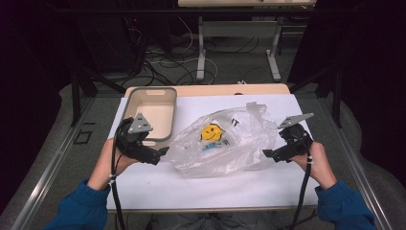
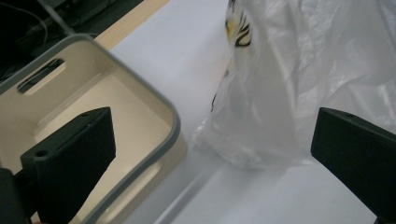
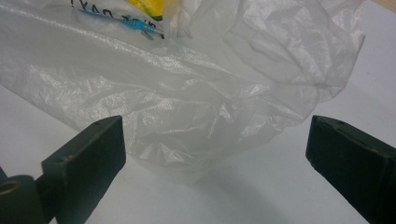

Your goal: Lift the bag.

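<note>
Surface: white sheet [image 1: 210, 189] on a wooden table; dark room, cables on floor.
Bag: crumpled clear plastic bag [image 1: 225, 143] at centre, long axis left-right.
Left gripper [image 1: 163, 152]: jaws apart, near bag's left end.
Right gripper [image 1: 268, 153]: jaws apart, at bag's right end.
Bin: beige bin [image 1: 151, 112], far left.

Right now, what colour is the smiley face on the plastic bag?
Yellow, with black eyes and smile. The smiley face on the plastic bag shows best in the high view.

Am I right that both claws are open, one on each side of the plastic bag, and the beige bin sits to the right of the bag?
Not quite. In the high view the bin sits left of the bag, beside the left claw. The rest holds: both claws are open, the right claw on the bag's other side.
</note>
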The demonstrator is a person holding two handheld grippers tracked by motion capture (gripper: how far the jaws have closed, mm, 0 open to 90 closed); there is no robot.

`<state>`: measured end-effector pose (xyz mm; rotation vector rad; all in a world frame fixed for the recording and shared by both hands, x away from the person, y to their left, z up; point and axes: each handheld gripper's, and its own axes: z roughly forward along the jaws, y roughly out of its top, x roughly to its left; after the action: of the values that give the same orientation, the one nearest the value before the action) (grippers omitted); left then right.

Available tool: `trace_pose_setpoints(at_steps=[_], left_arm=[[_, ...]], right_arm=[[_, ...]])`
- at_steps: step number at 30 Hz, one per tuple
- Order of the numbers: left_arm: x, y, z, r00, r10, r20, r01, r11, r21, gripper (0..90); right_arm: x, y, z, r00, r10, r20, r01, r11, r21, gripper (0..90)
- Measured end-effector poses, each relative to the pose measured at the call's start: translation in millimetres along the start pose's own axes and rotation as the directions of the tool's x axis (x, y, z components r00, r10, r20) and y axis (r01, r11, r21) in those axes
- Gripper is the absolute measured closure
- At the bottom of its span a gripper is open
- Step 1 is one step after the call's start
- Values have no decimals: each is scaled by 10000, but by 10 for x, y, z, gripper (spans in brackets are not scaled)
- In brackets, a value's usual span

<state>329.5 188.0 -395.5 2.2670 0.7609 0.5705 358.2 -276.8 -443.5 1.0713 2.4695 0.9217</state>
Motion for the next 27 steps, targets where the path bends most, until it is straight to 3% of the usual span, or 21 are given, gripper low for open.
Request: trace_pose_setpoints(at_steps=[5, 9, 16, 27], left_arm=[[89, -279, -42, 9982, -445, -398, 455, 9987, 240, 3], [121, -469, 14, 9943, -858, -632, 880, 9955, 339, 3], [166, -773, 124, 9894, -1067, -985, 1116, 9927, 450, 3], [88, -1087, 284, 9858, -1326, -1028, 1388, 9888, 556, 3]], right_arm=[[24, -65, -28, 9999, -131, 78, 132, 9999, -91, 47], [48, -122, -40, 9998, -107, 161, 109, 9998, -142, 43], [59, -283, -17, 9996, -138, 230, 145, 9994, -309, 30], [90, -557, 18, 9996, -83, 260, 97, 9983, -570, 23]])
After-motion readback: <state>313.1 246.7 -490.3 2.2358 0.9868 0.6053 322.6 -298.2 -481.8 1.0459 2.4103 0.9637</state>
